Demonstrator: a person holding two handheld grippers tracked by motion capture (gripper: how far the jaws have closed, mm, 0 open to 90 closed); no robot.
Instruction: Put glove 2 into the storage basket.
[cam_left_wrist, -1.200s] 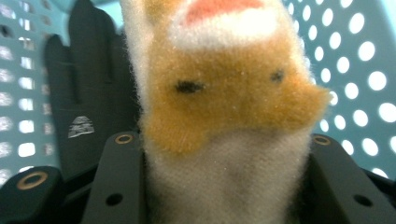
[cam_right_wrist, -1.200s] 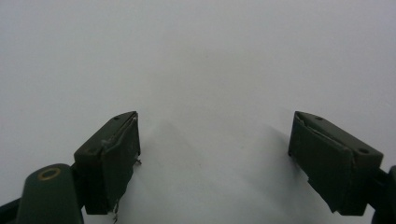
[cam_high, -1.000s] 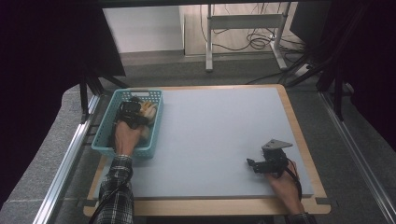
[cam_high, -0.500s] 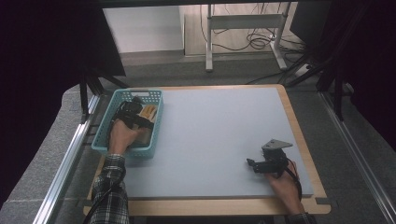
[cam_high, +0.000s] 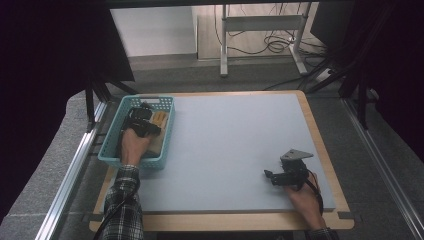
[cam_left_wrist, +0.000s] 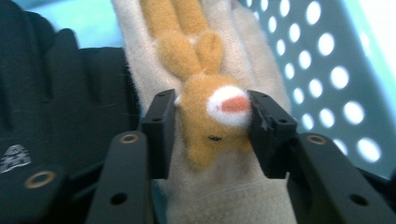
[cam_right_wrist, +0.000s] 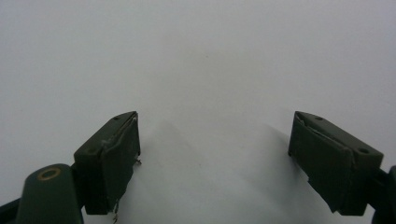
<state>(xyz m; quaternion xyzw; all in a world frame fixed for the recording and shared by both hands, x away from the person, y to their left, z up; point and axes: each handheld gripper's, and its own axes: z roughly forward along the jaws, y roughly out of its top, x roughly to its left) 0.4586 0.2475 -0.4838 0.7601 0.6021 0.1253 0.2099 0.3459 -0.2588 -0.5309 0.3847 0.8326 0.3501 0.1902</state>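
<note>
My left gripper (cam_left_wrist: 212, 128) jaws just closed on tan plush animal head (cam_left_wrist: 215, 114) sewn on beige knit glove (cam_left_wrist: 233, 196), inside turquoise perforated plastic basket (cam_high: 111, 155). Risk: soft pile slips, black glove (cam_left_wrist: 56, 98) snags. Right gripper (cam_right_wrist: 215, 158) open, idle on grey mat (cam_right_wrist: 201, 56).

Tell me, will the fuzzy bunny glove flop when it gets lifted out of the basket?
Probably, the bunny glove looks like soft fleece, so its loose end should droop. It seems light. The left gripper pinches the plush face, and fuzz likely won't slip.
</note>
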